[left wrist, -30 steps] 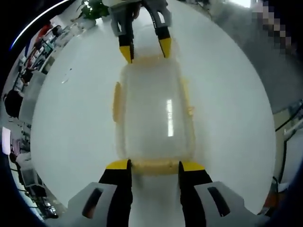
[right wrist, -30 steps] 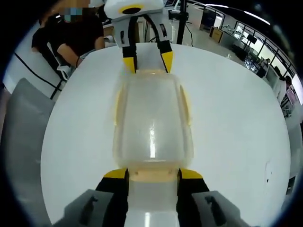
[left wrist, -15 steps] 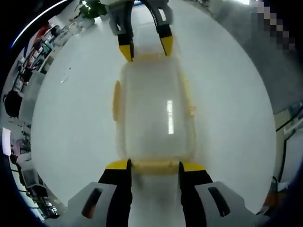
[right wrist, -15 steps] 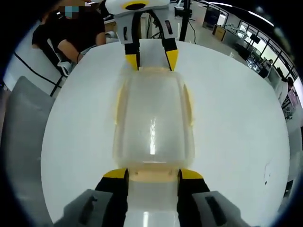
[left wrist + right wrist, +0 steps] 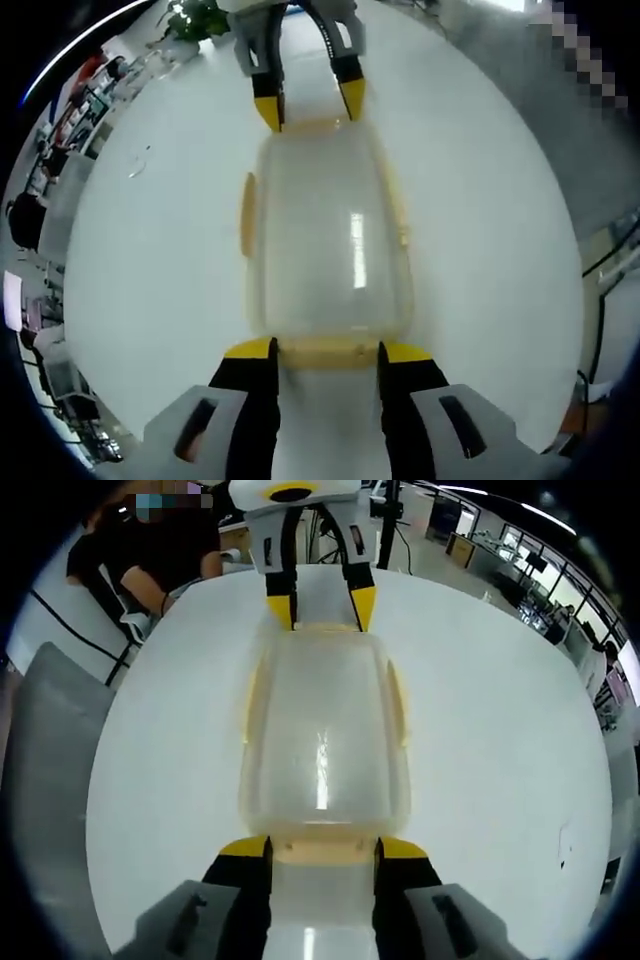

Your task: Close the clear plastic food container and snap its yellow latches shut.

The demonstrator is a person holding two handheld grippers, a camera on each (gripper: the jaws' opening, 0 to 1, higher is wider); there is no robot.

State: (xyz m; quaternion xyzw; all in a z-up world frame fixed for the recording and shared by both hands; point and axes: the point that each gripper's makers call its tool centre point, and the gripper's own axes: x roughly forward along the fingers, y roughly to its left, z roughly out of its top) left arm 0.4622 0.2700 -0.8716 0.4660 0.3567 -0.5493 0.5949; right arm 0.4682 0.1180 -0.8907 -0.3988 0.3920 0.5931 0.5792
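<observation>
The clear plastic container [image 5: 325, 240] lies lid-down-closed on a white table [image 5: 490, 250], lengthwise between both grippers. My left gripper [image 5: 327, 350] stands open at its near end, jaws either side of the yellow end latch [image 5: 325, 353]. At the far end my right gripper [image 5: 308, 105] is also open, its yellow tips at the container's rim. Yellow side latches [image 5: 246, 215] lie against the walls. In the right gripper view the container [image 5: 322, 730] shows the same way: right gripper [image 5: 322, 848] around the near latch [image 5: 322, 853], left gripper [image 5: 320, 610] at the far end.
A person in black [image 5: 150, 550] sits beyond the table's far left edge in the right gripper view, beside a grey chair [image 5: 40, 750]. A green plant [image 5: 195, 18] stands past the table's far rim. The white table [image 5: 500, 740] is bare on both sides of the container.
Almost nothing: in the right gripper view the left gripper at the far end has shifted slightly up and right. The container and both sets of jaws stay as they were.
</observation>
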